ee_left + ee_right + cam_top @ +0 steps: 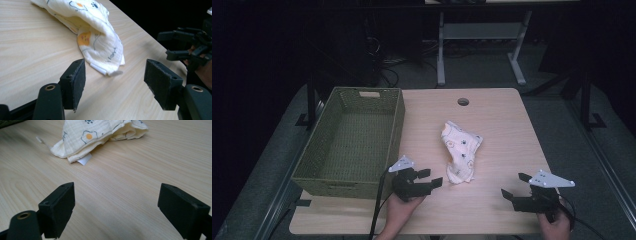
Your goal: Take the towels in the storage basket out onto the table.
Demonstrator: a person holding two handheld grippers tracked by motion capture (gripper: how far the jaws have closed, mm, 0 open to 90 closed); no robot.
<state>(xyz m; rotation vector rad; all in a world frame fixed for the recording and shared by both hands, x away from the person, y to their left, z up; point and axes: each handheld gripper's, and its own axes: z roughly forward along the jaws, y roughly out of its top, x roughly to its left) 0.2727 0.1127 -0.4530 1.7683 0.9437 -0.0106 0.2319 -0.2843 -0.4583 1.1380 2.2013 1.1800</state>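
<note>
A crumpled cream cloth [460, 151] with small printed pictures lies near the middle of the wooden table [502, 125], just right of a green woven basket [353, 142]. The left gripper [428, 178] sits close to the cloth's near end, jaws spread apart and holding nothing. The right gripper [515, 185] hovers well off to the right, jaws also apart.

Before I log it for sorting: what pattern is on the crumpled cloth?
Cream cloth with navy-outlined cartoon prints and orange-yellow spots; clearest in the left gripper view.
</note>
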